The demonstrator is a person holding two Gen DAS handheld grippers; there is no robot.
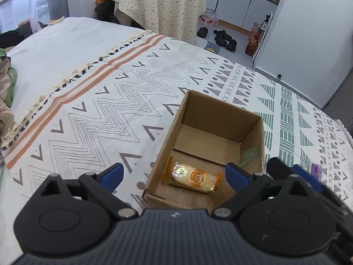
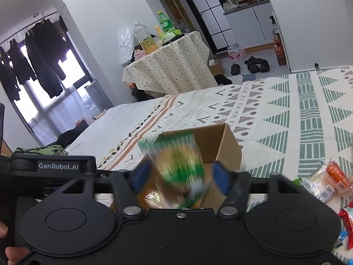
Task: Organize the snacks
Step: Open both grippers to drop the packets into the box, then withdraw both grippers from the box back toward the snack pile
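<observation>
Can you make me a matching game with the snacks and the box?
Things:
1. orange snack
2. green snack
3. box
4. snack pile

Places:
A. on the patterned cloth, open on top
B. lying flat inside the box
C. loose on the cloth, right of the right gripper
D. blurred between the right gripper's open jaws, above the box

Pairs: 1-B, 2-D, 3-A, 4-C

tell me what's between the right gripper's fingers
In the right wrist view, a blurred green snack pack sits between the open fingers, above the box.
</observation>
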